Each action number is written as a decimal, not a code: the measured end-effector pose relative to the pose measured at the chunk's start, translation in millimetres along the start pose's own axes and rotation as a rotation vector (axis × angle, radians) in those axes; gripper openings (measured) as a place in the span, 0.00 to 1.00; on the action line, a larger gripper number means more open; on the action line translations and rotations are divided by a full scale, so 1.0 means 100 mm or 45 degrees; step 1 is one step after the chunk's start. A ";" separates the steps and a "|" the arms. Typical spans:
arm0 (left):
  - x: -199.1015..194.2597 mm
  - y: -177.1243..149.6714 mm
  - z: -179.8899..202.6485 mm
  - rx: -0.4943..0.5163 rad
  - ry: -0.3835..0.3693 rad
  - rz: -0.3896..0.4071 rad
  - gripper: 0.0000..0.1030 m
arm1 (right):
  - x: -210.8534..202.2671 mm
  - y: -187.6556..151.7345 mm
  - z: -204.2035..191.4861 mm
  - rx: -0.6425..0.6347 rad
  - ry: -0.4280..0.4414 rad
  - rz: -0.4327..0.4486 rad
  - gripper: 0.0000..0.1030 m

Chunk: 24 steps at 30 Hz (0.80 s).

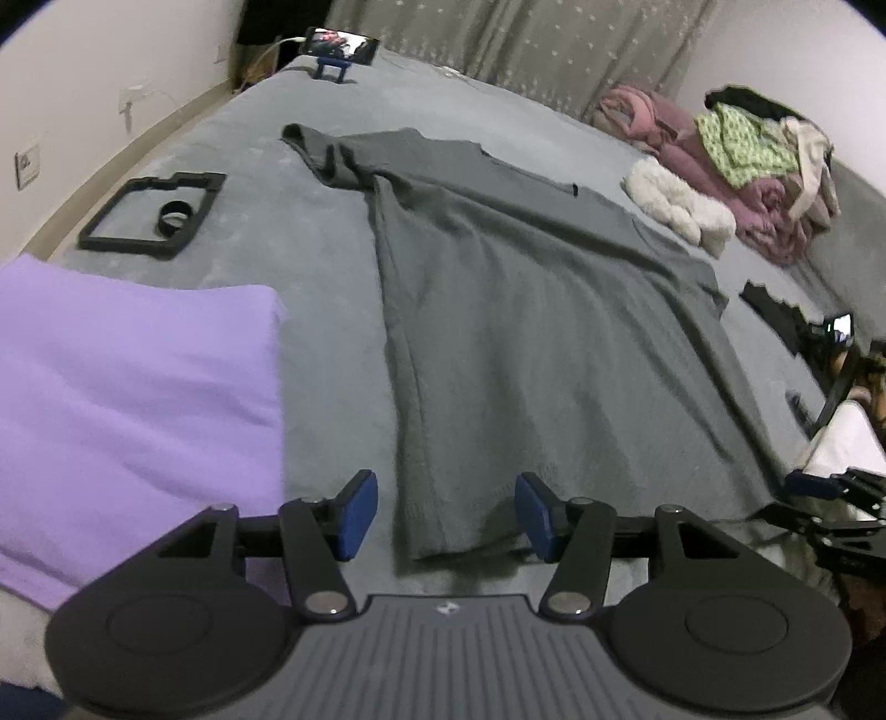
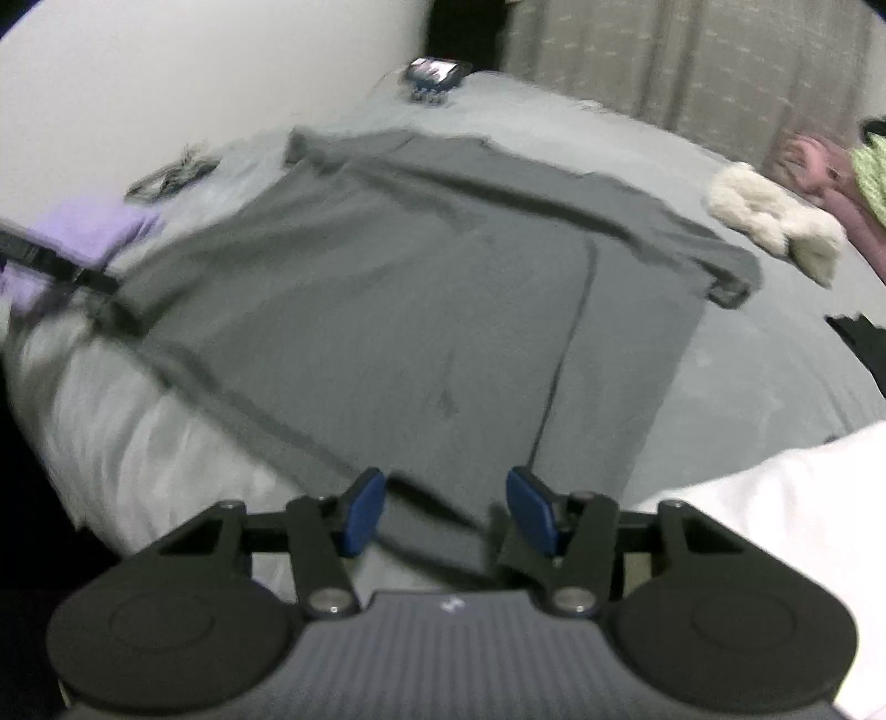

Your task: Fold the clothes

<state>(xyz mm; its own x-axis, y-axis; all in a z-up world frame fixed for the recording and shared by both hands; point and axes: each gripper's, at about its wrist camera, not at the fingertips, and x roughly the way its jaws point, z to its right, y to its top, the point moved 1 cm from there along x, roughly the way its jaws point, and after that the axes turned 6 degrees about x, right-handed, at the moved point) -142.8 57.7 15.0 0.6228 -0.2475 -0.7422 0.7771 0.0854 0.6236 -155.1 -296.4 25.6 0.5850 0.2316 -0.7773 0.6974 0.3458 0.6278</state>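
The left gripper (image 1: 446,515) is spread wide with nothing between its blue pads, poised just above the near hem of a grey T-shirt (image 1: 531,310). The shirt lies flat on the bed (image 1: 310,288), stretching away ahead of this gripper, its hem corner right between the open fingers and one sleeve bunched at the far left. To the gripper's left, close by, rests a folded purple garment (image 1: 133,382). Farther ahead on the left sits a black frame (image 1: 152,213) with a ring inside it, and at the bed's far edge a phone on a blue stand (image 1: 340,50). Ahead to the right lie a fluffy white item (image 1: 678,207) and a heap of pink and green clothes (image 1: 742,160).

The right gripper (image 2: 446,512) is likewise wide apart and empty, hovering over the opposite part of the shirt's hem, with the shirt (image 2: 421,288) spreading out in front of it. A white sleeve (image 2: 775,531) shows immediately to its right. This view is blurred. The left gripper's black arm appears far off to the left, at the shirt's edge beside the purple garment.
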 end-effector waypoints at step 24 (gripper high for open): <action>-0.25 -0.13 -0.25 -0.027 0.028 0.001 0.03 | -0.10 -0.24 -0.10 -0.058 -0.112 -0.024 0.05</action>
<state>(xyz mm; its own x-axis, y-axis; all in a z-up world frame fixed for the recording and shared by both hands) -166.5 87.0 19.4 0.6250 -0.2262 -0.7471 0.7782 0.1059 0.6190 -181.9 -298.0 17.8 0.6072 0.1446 -0.7813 0.6903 0.3909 0.6088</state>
